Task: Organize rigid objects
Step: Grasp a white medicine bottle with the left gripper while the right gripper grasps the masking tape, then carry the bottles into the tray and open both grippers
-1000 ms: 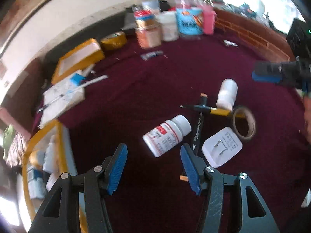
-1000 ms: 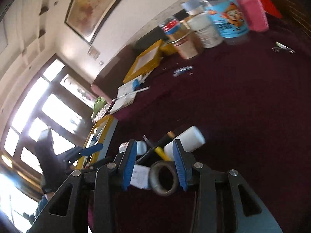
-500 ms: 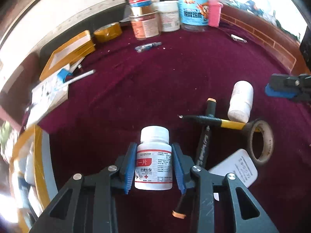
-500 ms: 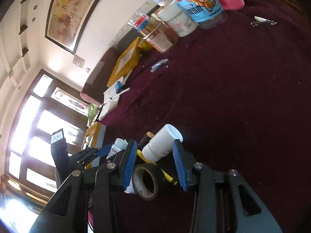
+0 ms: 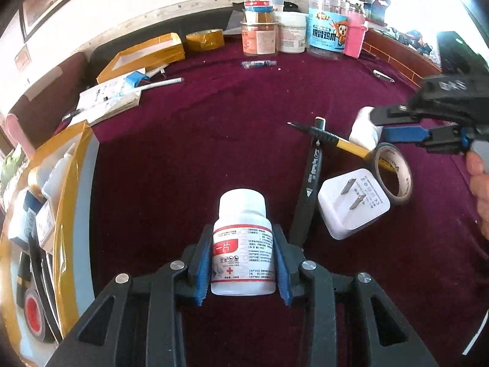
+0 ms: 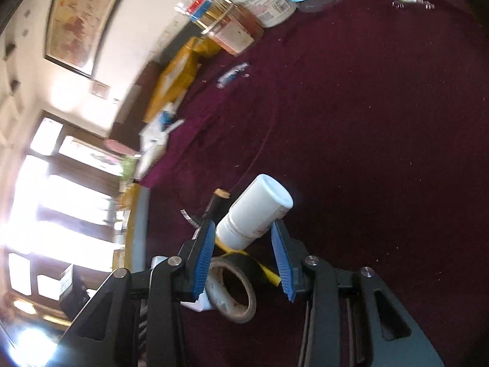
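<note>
A white pill bottle with a red-striped label sits cap-forward between the blue pads of my left gripper, which is shut on it just above the maroon cloth. A plain white bottle lies on the cloth over a yellow-and-black pencil. My right gripper straddles the white bottle's base end with its jaws partly apart. I cannot see that they squeeze it. A tape ring lies under that gripper. In the left wrist view the right gripper reaches in from the right over the white bottle.
A white plug adapter, a black marker and the tape ring lie close together right of centre. A yellow-edged tray with small items stands at the left. Jars line the back. Papers lie back left. A hand is at the right edge.
My left gripper moved onto the pill bottle, which lay ahead of it, and closed on it. My right gripper advanced past the tape ring until its tips straddle the white bottle.
</note>
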A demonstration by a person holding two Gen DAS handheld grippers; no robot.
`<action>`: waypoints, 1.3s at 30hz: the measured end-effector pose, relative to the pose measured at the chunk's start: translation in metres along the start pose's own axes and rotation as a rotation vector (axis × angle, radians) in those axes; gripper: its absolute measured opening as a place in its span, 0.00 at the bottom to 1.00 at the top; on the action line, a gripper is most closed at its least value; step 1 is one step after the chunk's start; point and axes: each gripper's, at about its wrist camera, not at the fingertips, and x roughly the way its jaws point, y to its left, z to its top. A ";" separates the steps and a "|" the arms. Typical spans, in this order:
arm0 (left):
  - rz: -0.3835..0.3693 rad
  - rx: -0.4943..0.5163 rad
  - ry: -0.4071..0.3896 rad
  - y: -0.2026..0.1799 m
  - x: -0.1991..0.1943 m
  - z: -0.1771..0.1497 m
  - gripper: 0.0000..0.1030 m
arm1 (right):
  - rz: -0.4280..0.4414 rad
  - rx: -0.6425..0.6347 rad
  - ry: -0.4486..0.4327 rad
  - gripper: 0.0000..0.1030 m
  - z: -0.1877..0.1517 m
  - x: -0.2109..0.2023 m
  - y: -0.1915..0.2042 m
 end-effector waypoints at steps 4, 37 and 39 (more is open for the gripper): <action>-0.005 -0.007 -0.006 0.001 -0.002 -0.002 0.36 | -0.109 0.021 -0.005 0.40 0.011 0.014 0.008; 0.146 -0.113 -0.170 0.018 -0.067 -0.005 0.36 | 0.103 -0.474 -0.222 0.32 -0.046 -0.012 0.090; 0.177 -0.123 -0.194 0.023 -0.074 -0.006 0.36 | 0.107 -0.493 -0.219 0.32 -0.050 -0.010 0.094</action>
